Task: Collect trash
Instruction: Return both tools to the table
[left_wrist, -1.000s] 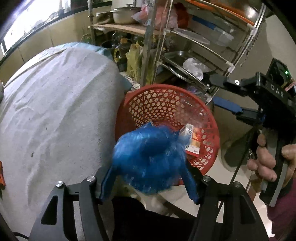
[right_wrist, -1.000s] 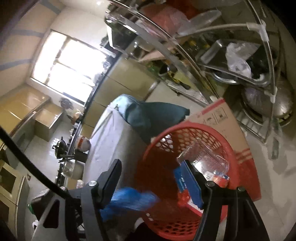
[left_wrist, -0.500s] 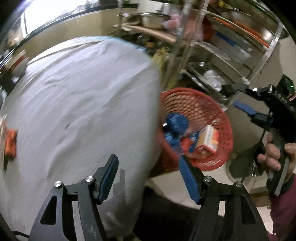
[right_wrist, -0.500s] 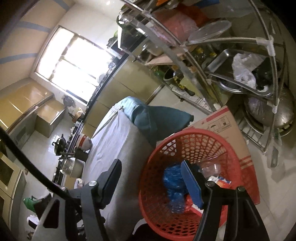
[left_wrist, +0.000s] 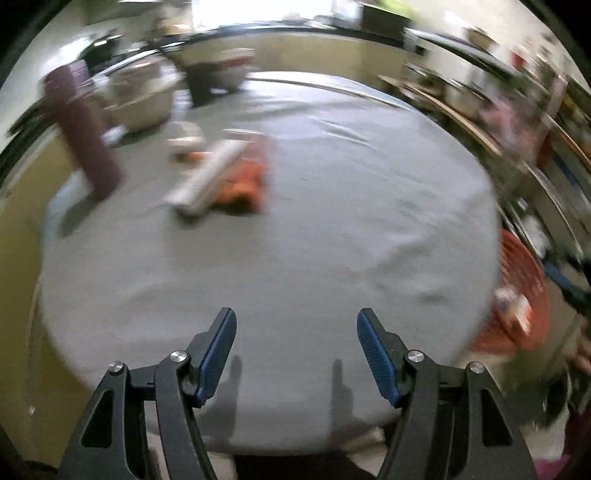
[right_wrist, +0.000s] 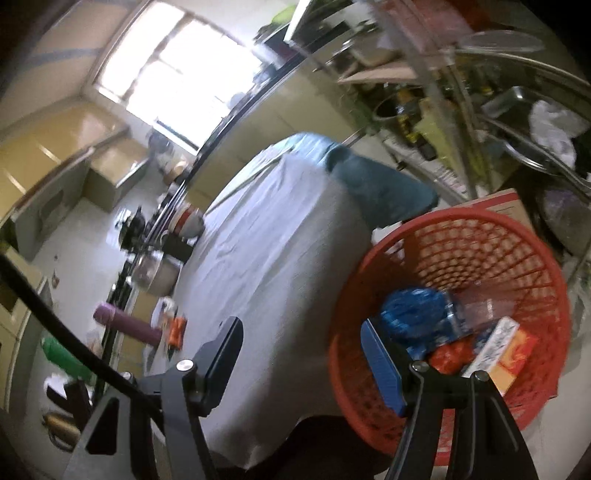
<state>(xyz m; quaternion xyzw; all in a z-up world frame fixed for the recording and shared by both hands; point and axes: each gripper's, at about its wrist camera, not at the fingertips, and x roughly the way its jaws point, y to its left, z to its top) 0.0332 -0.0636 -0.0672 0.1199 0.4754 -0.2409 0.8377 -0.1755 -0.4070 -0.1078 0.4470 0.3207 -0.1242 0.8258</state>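
Observation:
My left gripper (left_wrist: 296, 326) is open and empty over the near part of the round table (left_wrist: 314, 221) with its grey cloth. Far across the table lie an orange wrapper (left_wrist: 240, 186) and a long white box (left_wrist: 208, 173), both blurred. The red mesh basket (right_wrist: 480, 236) stands beside the table; it holds the crumpled blue bag (right_wrist: 413, 317), a clear plastic container (right_wrist: 476, 308) and a white-and-orange carton (right_wrist: 498, 347). My right gripper (right_wrist: 301, 338) is open and empty, hanging above the table edge next to the basket. The basket (left_wrist: 524, 280) also shows at the right of the left wrist view.
A purple cylinder (left_wrist: 83, 129) stands at the table's far left, with bowls (left_wrist: 144, 99) behind it. A metal rack (right_wrist: 498, 92) with pans and bags rises behind the basket, and a cardboard box (right_wrist: 506, 201) sits under it. A teal cloth (right_wrist: 373, 181) hangs off the table.
The left gripper let go of the blue bag, which now lies in the basket, and swung left from the basket to over the table. The right gripper shifted slightly left, still open.

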